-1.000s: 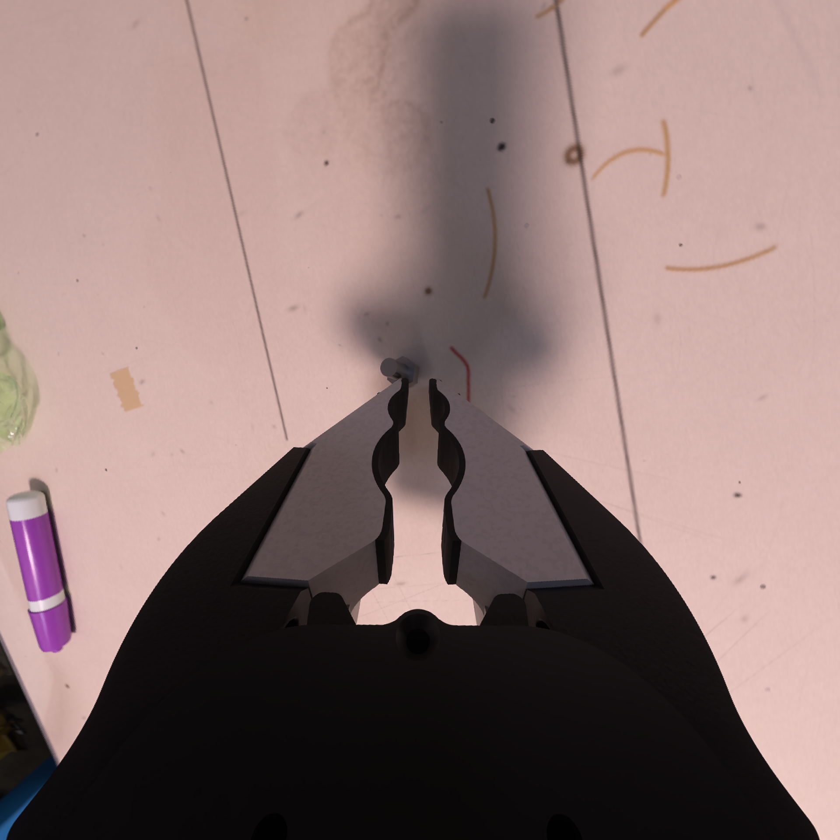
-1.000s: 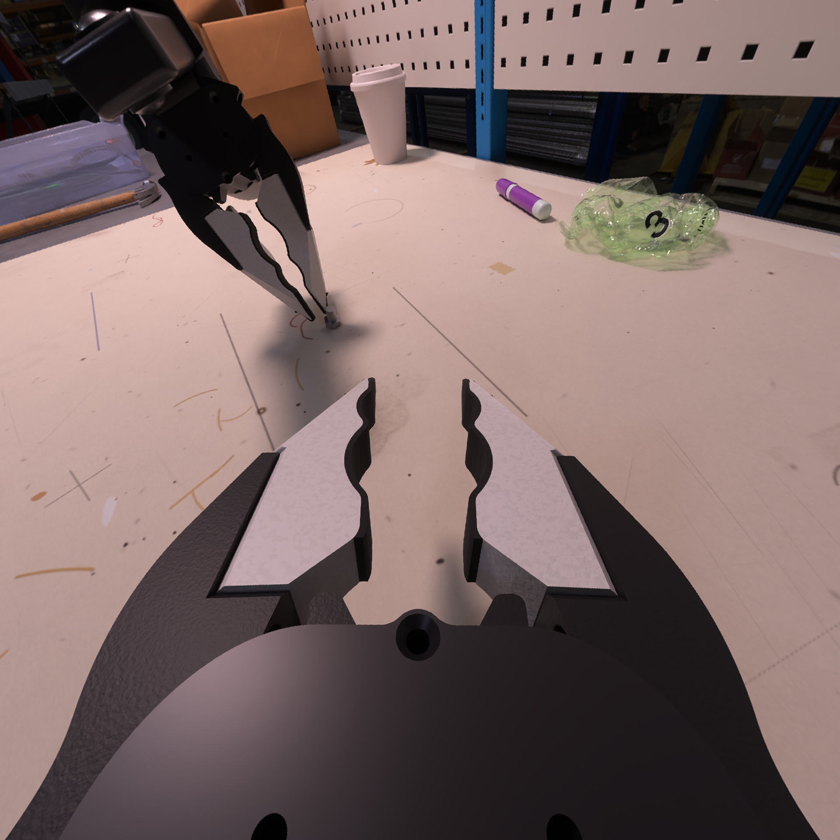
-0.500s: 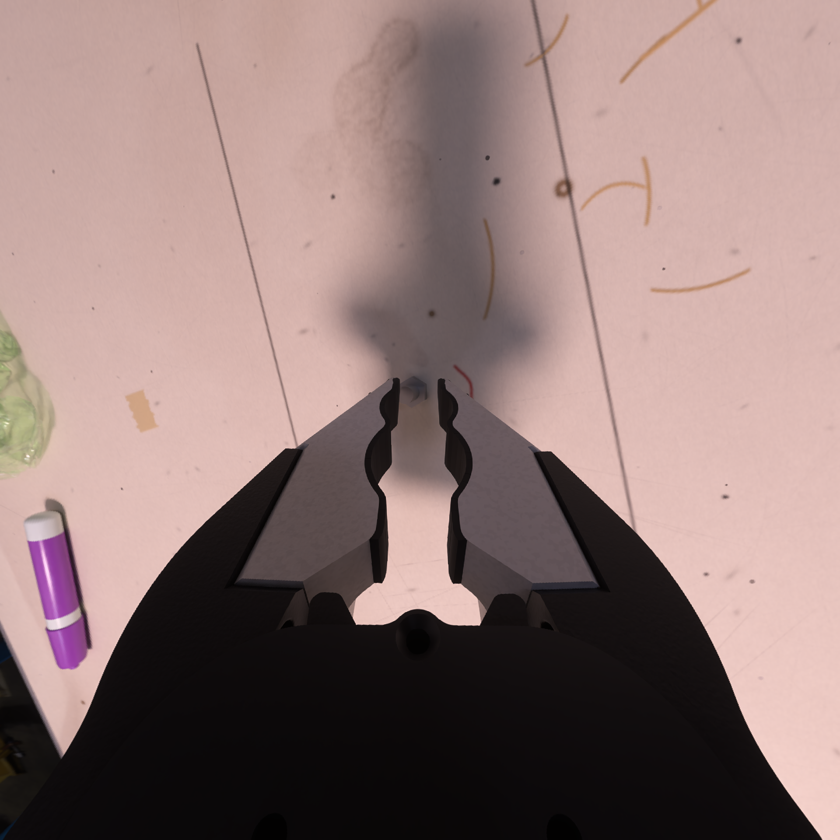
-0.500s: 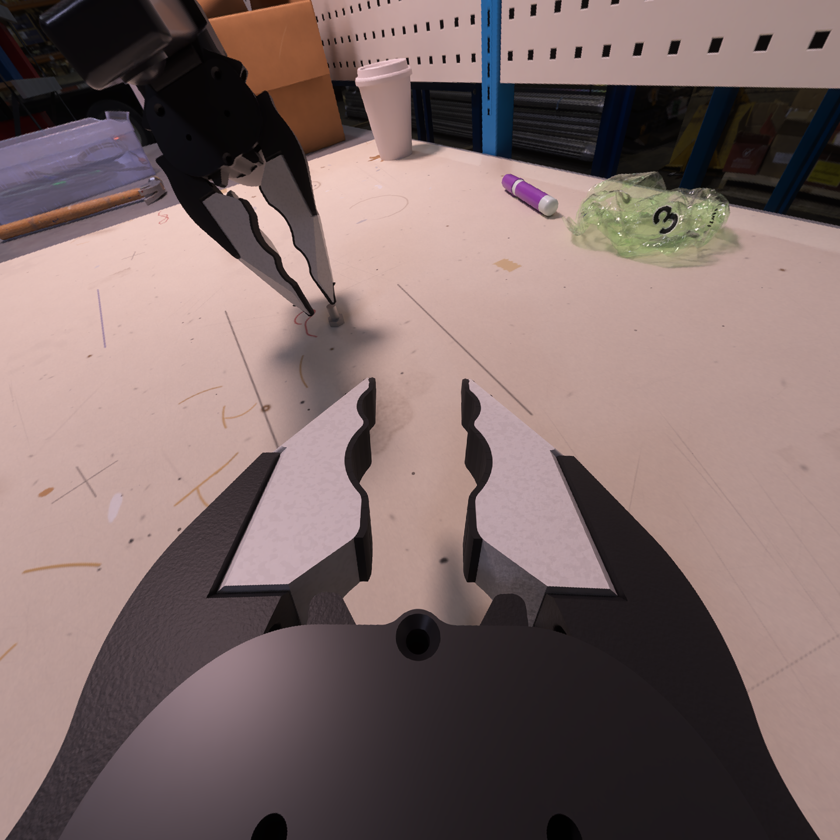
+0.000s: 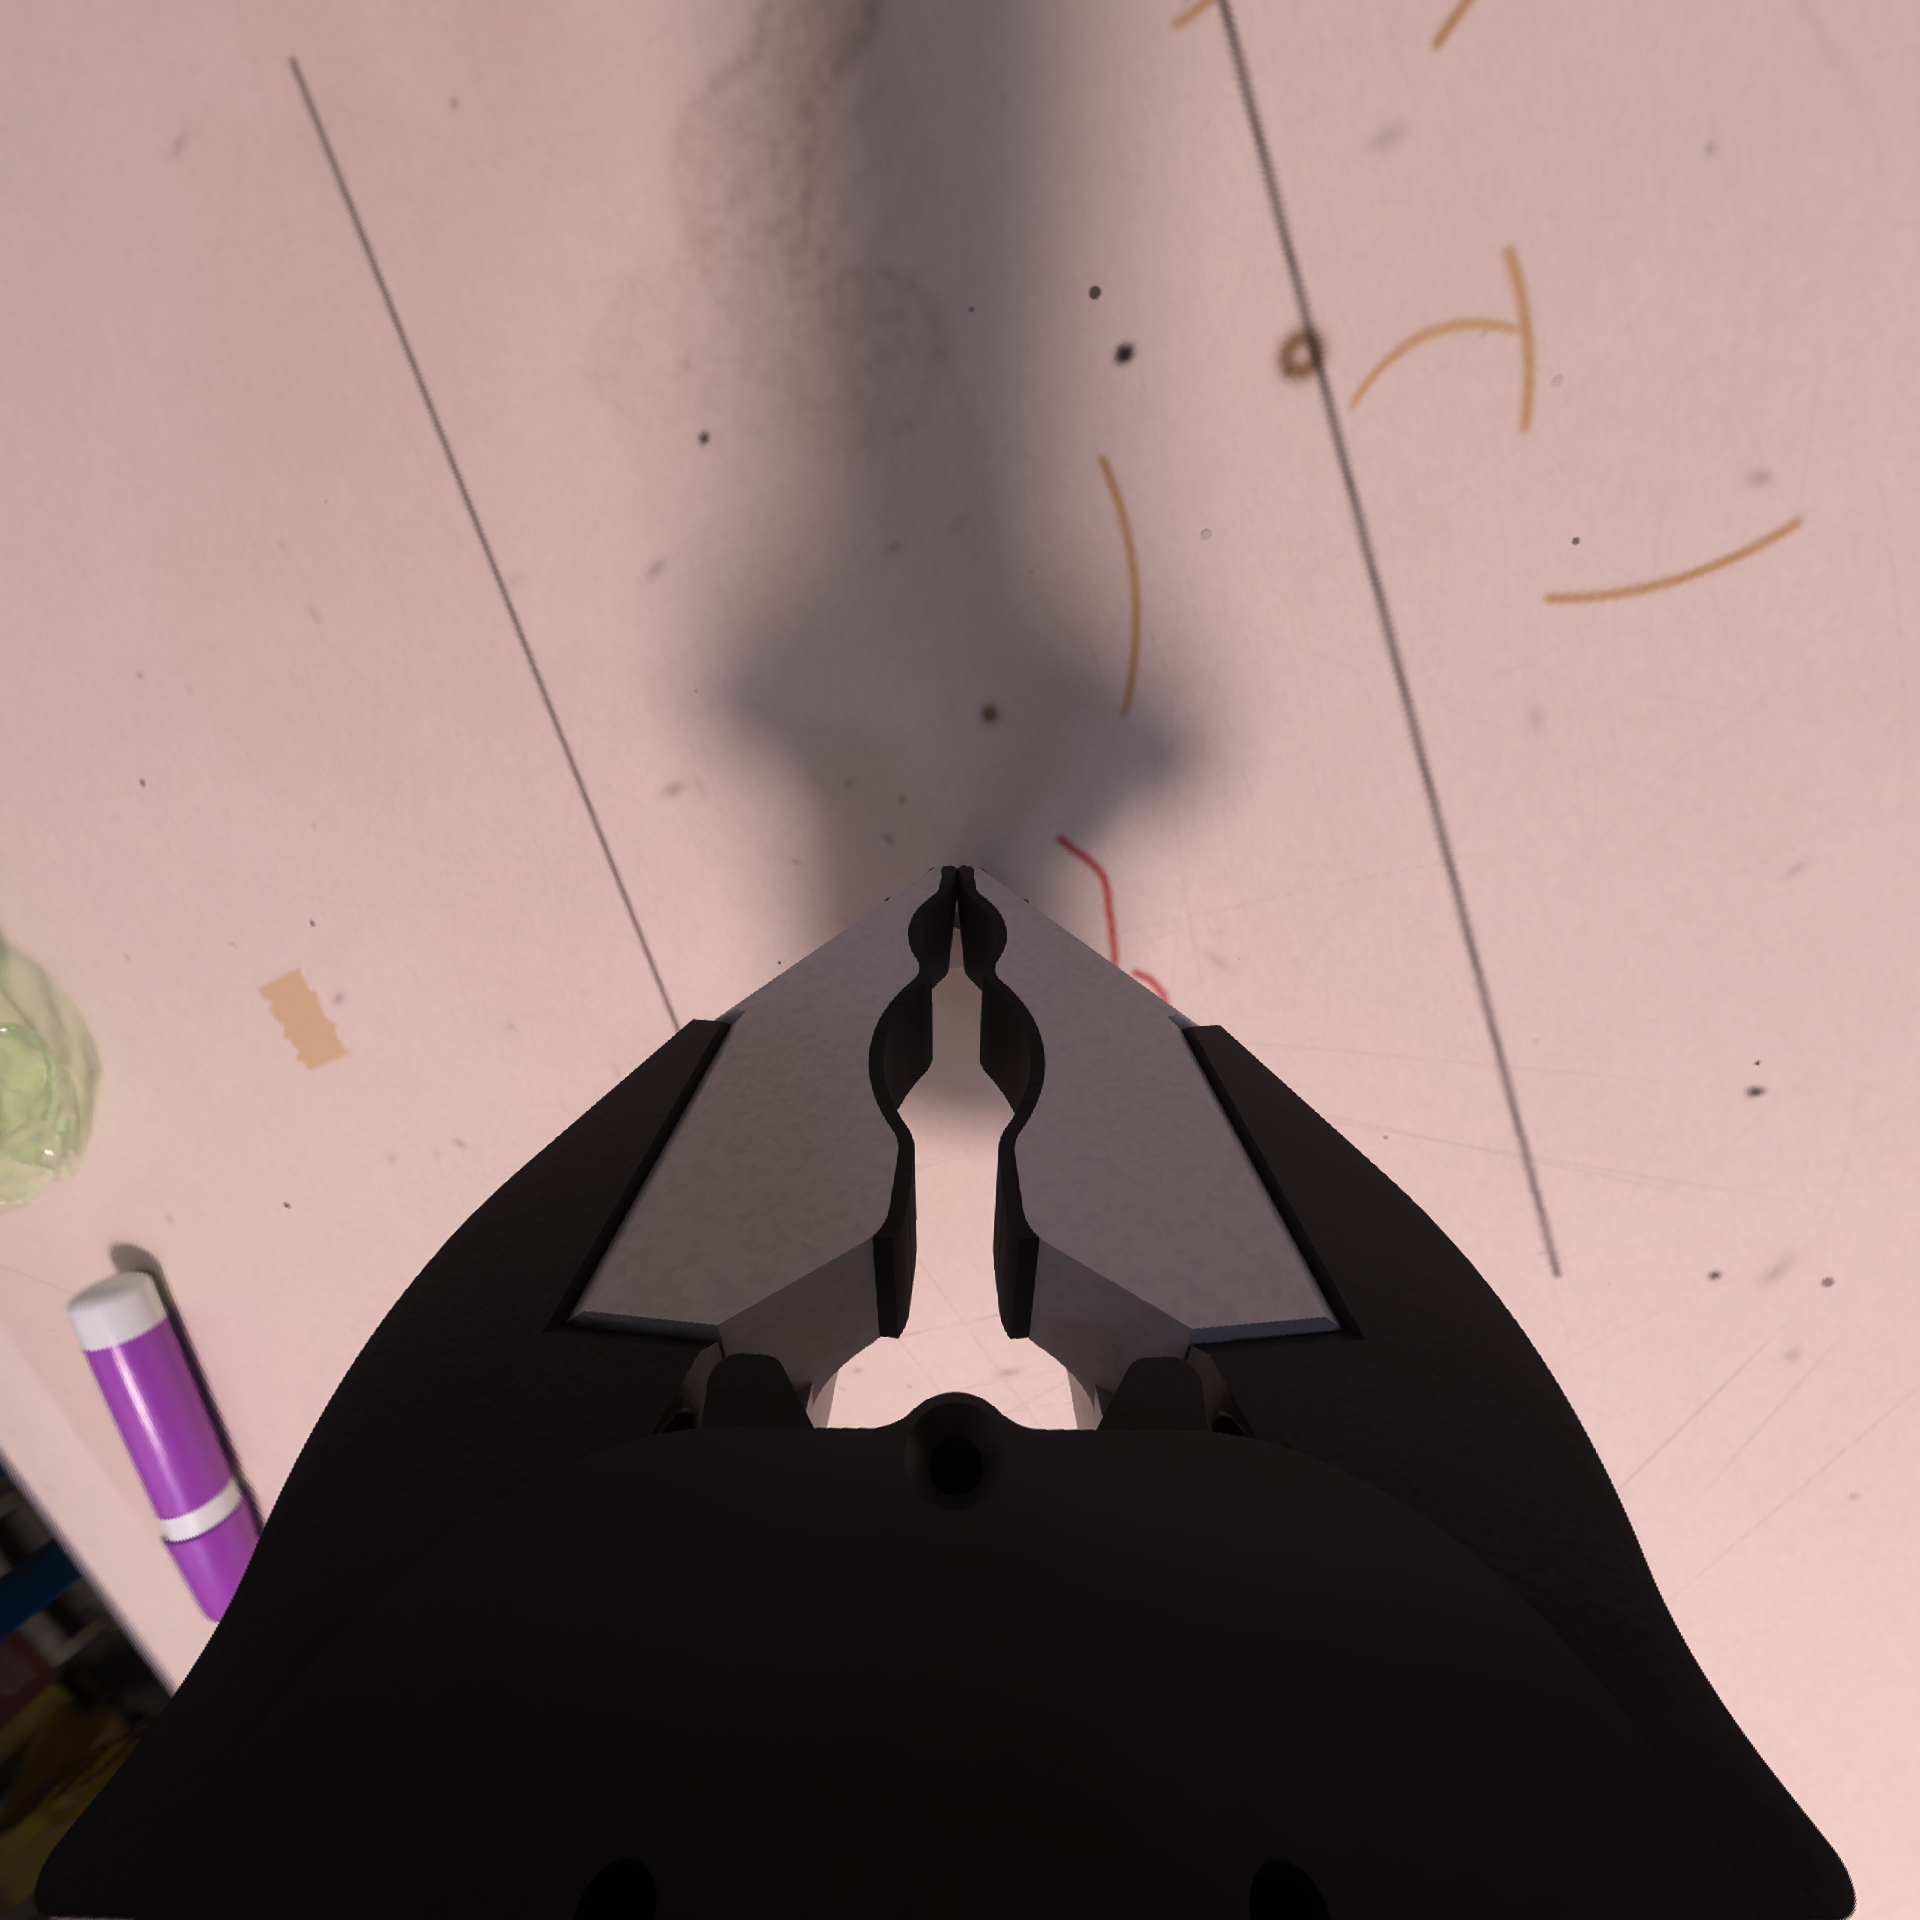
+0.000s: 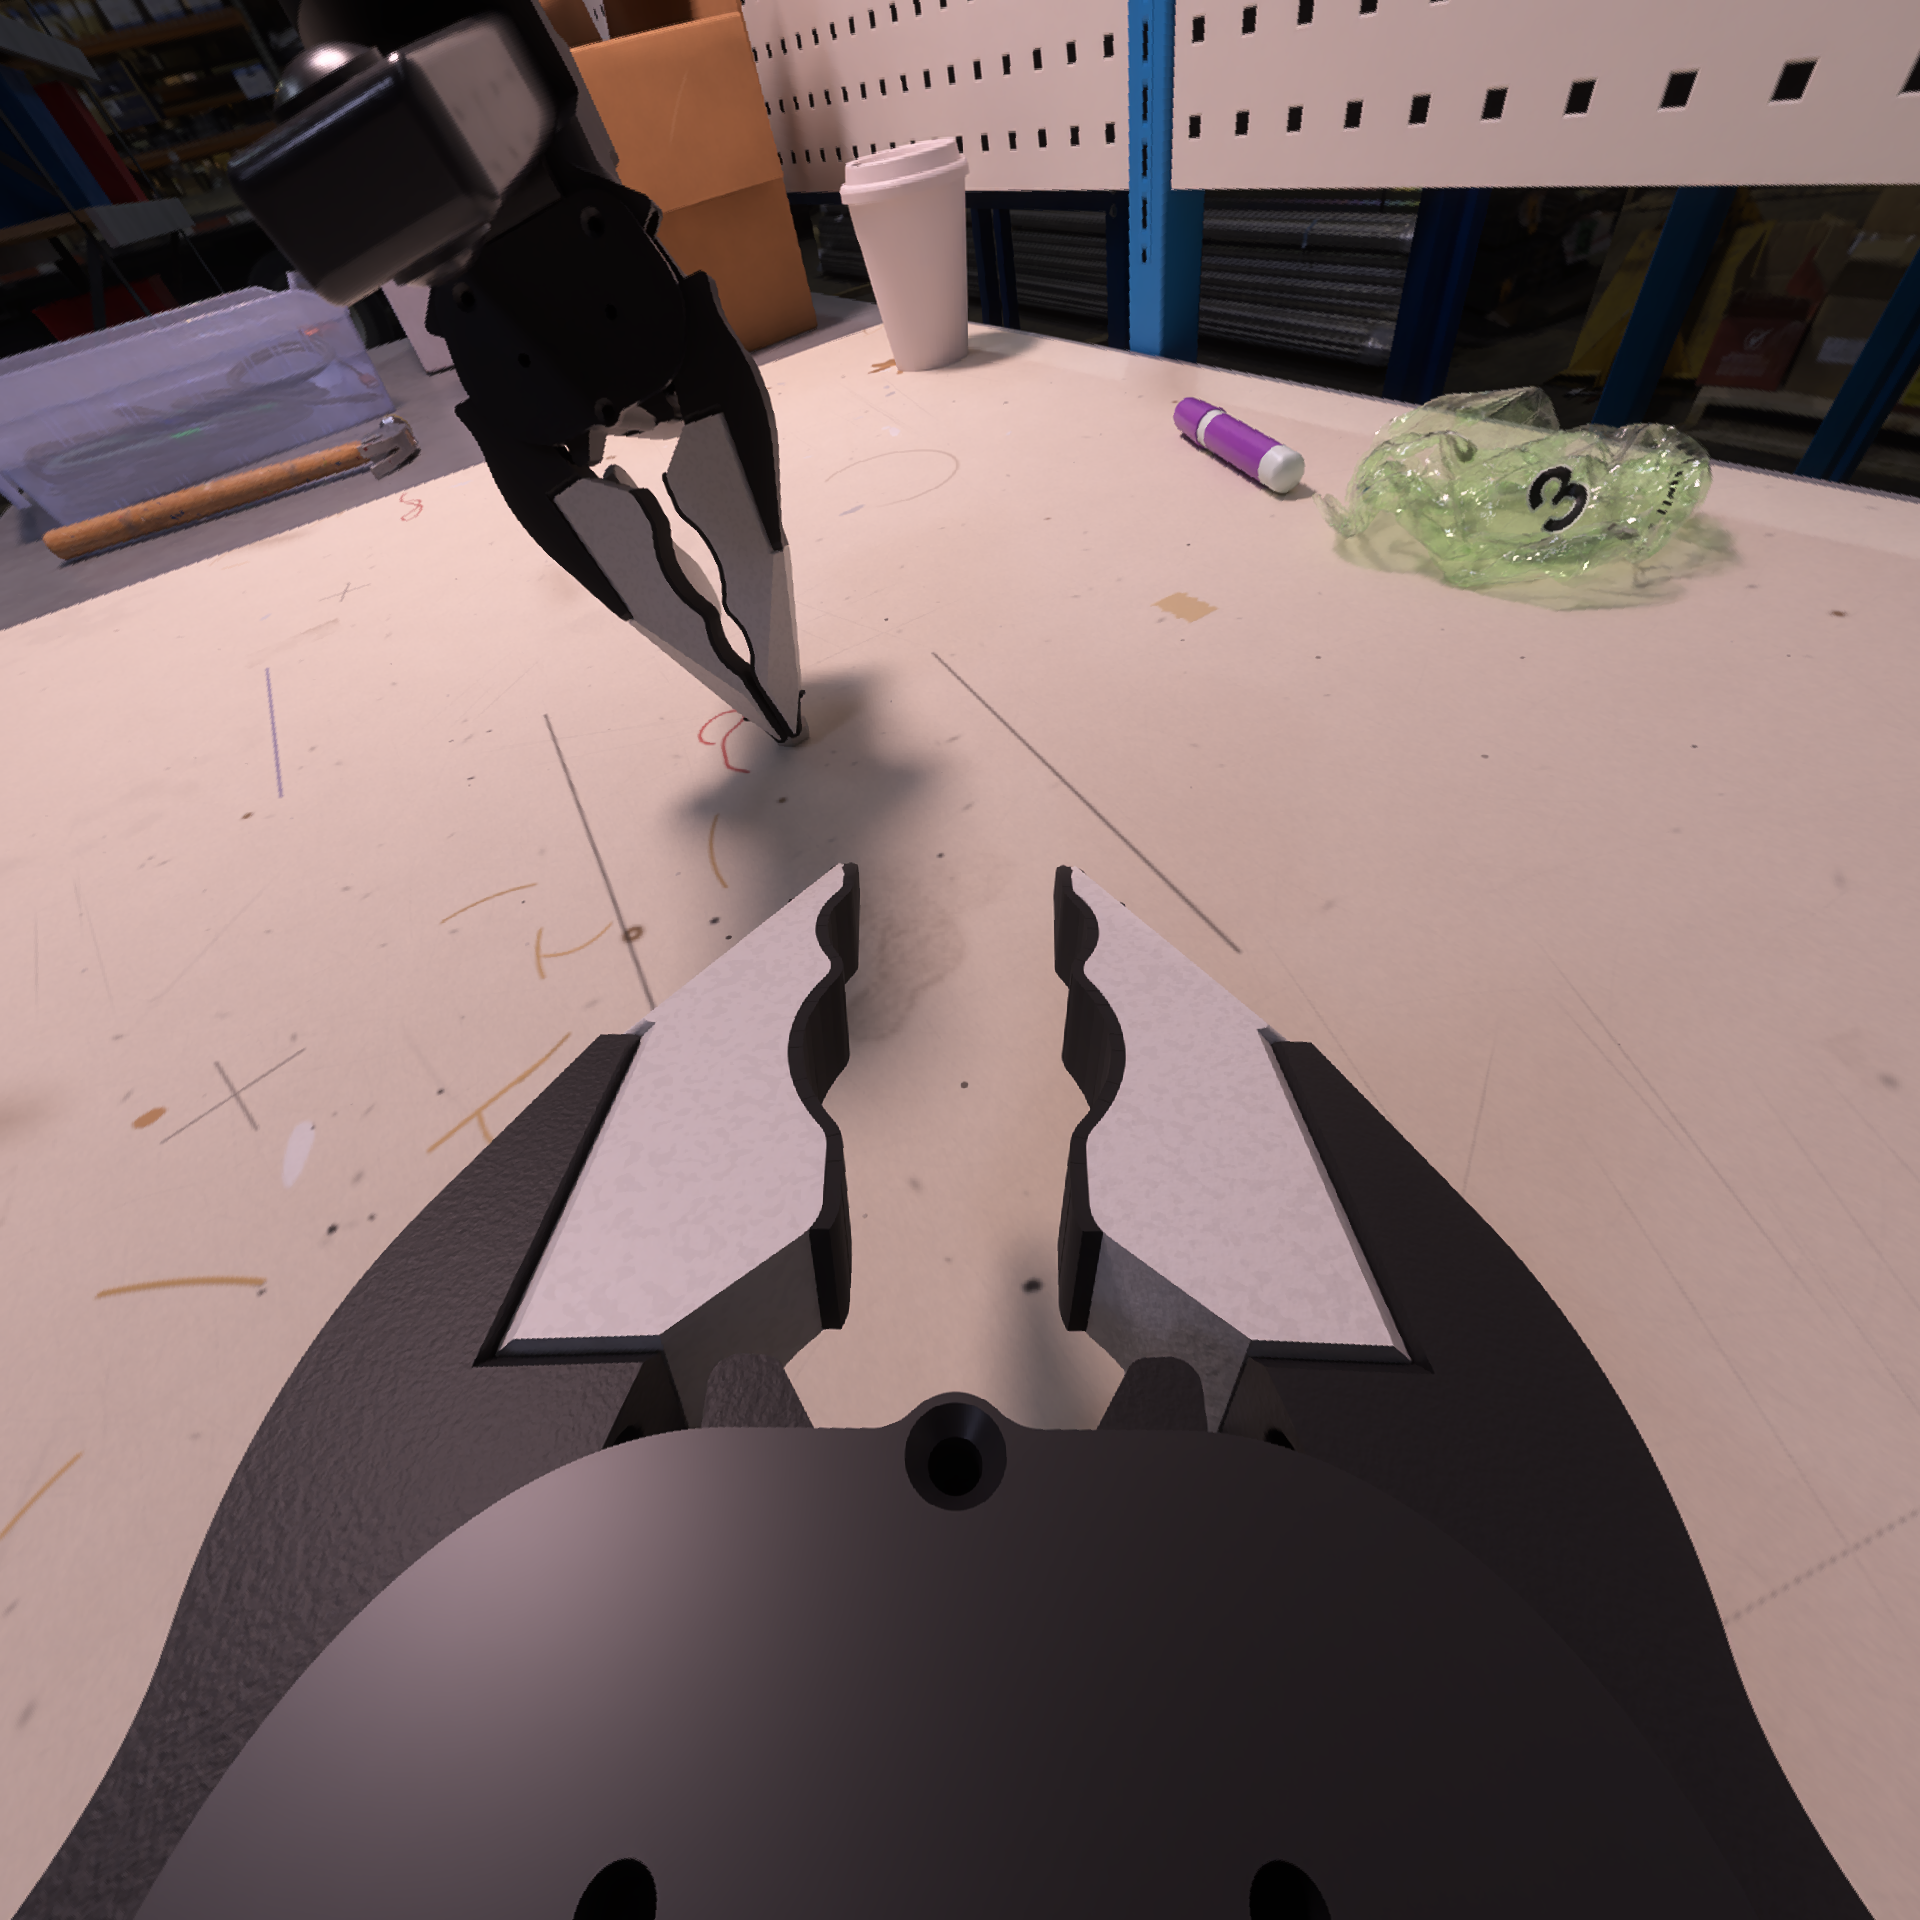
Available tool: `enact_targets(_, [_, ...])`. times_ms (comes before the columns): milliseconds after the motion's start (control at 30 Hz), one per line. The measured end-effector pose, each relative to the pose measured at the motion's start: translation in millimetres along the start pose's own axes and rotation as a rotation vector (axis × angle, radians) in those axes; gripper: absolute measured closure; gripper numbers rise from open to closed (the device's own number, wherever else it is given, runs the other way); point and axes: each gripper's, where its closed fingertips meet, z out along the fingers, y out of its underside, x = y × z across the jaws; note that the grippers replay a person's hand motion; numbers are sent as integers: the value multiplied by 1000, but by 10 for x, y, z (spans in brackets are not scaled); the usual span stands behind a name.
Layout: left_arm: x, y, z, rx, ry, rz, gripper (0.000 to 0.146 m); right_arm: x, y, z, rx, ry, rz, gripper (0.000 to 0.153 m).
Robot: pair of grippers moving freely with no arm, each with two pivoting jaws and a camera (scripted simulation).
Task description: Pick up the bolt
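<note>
**Left gripper pinching the bolt at the table surface**

The left gripper is pointing steeply down, tips sitting at the table. Its fingers are drawn together until the tips almost meet, clenched on the bolt. From the right wrist view only a small grey bit of the bolt is peeking out under the tips, right at the table surface. Cannot tell whether it is touching the table or just off it. In the left wrist view the left gripper is covering the bolt completely; a dark shadow is spreading on the table ahead of the tips, and a red scribble is lying just beside them.

The right gripper is hovering low over the table, well apart from the bolt, fingers spread with bare table showing between them, holding nothing.

Other stuff lying around: a purple tube with a white cap on the far side of the table, a crumpled green plastic bag near it, a white paper cup with lid at the back edge, a cardboard box behind the left gripper, a wooden-handled hammer off to the side, next to a clear plastic bin. A small tan tape scrap is stuck on the table.
</note>
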Motion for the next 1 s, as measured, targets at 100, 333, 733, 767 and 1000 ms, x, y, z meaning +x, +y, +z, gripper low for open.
enact_targets(100, [-9, 2, -58, 71, -12, -55, 146, -1, -3, -1, 3, 1, 0, 115])
enact_targets(333, [-71, -12, -242, 121, -25, -103, 137, 12, -8, -6, 9, 4, 12, 115])
enact_targets(733, [-32, 103, -47, 9, 8, -104, 138, -9, -13, -6, 10, -8, 11, 115])
enact_targets(767, [-51, 92, -61, 22, -6, -105, 138, -11, -14, -6, 9, -9, 10, 115])
enact_targets(1000, [-41, -230, -575, 468, -153, -289, 138, 6, -20, -42, 7, 27, -23, 115])
